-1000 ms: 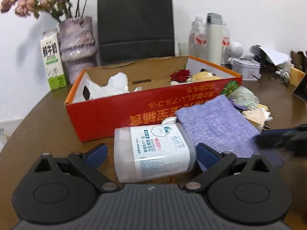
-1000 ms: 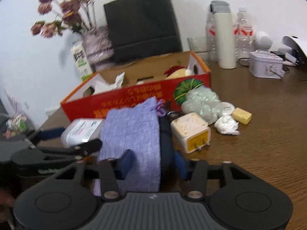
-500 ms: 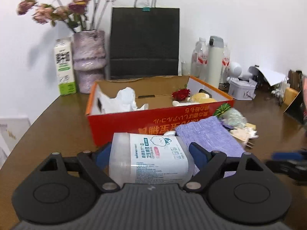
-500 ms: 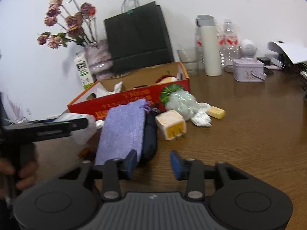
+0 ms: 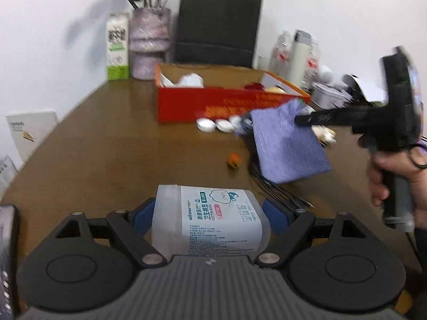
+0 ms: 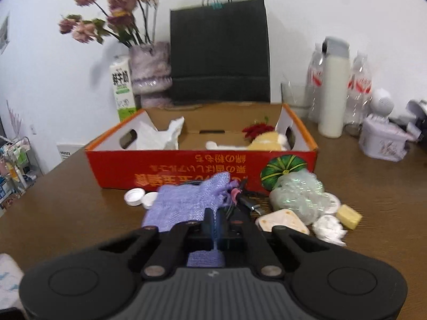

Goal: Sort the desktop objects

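Observation:
My left gripper [image 5: 210, 214] is shut on a clear plastic cotton-swab box [image 5: 210, 221] with a white label, held above the near table. My right gripper [image 6: 217, 225] is shut on a purple knitted cloth [image 6: 186, 205] and holds it lifted; from the left wrist view the cloth [image 5: 285, 146] hangs from the right gripper [image 5: 301, 119]. The red cardboard box [image 6: 186, 170] stands open behind, with white tissue, a red flower and a yellow item inside; it also shows in the left wrist view [image 5: 213, 104].
White caps [image 6: 138, 196], a green mesh puff [image 6: 299, 193], a yellow block [image 6: 348, 216], crumpled paper [image 6: 328, 230] and black cables [image 5: 272, 186] lie before the box. An orange bit [image 5: 234, 160] lies mid-table. Vase [image 6: 149, 74], milk carton [image 6: 122, 90], black bag [image 6: 218, 53], bottles [image 6: 333, 88] behind.
My left gripper pulled back from the red box with the swab box in it. My right gripper closed on the purple cloth and lifted it off the table.

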`<state>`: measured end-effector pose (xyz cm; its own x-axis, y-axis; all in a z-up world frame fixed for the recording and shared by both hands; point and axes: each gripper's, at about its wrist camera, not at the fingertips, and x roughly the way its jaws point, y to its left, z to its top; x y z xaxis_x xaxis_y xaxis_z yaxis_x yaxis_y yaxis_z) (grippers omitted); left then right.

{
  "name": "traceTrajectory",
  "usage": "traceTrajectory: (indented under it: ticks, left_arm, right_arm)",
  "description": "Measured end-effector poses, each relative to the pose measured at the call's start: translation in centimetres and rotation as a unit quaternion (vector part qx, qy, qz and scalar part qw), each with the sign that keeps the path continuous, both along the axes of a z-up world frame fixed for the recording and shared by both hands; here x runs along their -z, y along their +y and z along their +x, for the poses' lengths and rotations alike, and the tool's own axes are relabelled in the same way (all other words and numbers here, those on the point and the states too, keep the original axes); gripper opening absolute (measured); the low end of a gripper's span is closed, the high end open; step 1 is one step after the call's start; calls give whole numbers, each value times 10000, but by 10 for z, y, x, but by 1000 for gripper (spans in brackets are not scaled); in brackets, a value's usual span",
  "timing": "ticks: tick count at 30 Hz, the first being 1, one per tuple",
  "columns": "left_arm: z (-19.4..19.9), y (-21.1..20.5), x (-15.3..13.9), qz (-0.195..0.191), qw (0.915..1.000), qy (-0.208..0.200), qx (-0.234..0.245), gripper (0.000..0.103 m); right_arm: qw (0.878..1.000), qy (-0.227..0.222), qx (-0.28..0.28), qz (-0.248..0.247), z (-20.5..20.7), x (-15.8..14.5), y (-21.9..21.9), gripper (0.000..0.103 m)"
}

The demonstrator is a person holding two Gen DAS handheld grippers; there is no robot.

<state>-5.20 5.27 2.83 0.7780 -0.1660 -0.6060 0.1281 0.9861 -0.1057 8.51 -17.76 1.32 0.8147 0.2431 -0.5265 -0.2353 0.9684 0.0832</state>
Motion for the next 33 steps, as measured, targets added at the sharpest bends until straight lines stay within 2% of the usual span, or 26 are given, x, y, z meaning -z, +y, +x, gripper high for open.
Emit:
traceTrajectory:
  ticks: [4,8,10,11,12,13,14,15,16,17,18,20,22,25,27,28,29,30,31,32,33]
  left_arm:
    - [-12,-12,6,1,9994,71,325,86]
    - [-28,-28,10,87,9970,-16,769,87]
    - [-33,-34,14,156,9967,-123,782,87]
    - [-34,-35,16,159,9970,-122,742,88]
    - [-34,-36,17,156,9973,-86,714,89]
    - [-33,-37,19,140,9976,-39,680,89]
    - [-33,-38,20,134,9978,17,650,91]
    - [-31,-39,20,139,9978,39,654,92]
    - [-32,-40,21,153,9976,26,668,96]
    - [-32,-40,22,185,9977,9,647,96]
    - [-31,-41,23,203,9978,-4,629,97]
    - [-29,-41,27,232,9982,46,551,96]
    - [-25,-40,30,222,9987,106,448,96]
    - [-22,-38,31,139,9990,177,379,96]
    - [-21,-38,33,143,9990,178,375,96]
    - [-21,-39,34,196,9990,156,361,96]
    - [-21,-40,34,270,9989,141,351,96]
    - [-21,-41,35,326,9988,130,347,96]
    - [-22,-41,35,351,9987,123,349,96]
    - [-22,-40,35,339,9987,118,349,96]
    - [-22,-39,35,312,9989,117,338,96]
  right_arm:
    - [9998,-192,-93,-20,-56,-20,-19,1]
    - [9979,224,-387,471,-110,-26,-60,1]
    - [9964,535,-459,465,-129,-20,-76,5]
    - [9961,666,-431,383,-138,-16,-83,9]
    - [9960,779,-335,296,-145,-12,-88,19]
    - [9958,876,-104,257,-151,-7,-94,38]
    - [9950,953,80,275,-154,-2,-97,48]
    - [9941,1009,243,320,-157,1,-100,65]
    - [9933,1024,355,410,-160,4,-100,73]
    - [9926,1031,386,517,-160,7,-99,75]
    - [9917,1035,369,672,-159,9,-98,84]
    - [9896,993,380,968,-149,12,-95,90]
    - [9891,978,542,955,-130,17,-87,90]
    - [9900,928,1030,244,-101,24,-66,89]
    - [9917,829,981,-11,-88,30,-55,87]
    - [9935,744,855,-109,-85,33,-49,71]
    - [9957,644,626,-245,-85,35,-43,60]
    - [9973,547,355,-346,-87,34,-38,42]
    - [9980,555,112,-276,-91,33,-37,34]
    - [9980,618,-37,-114,-95,29,-38,34]
    - [9978,635,-133,135,-101,25,-43,44]
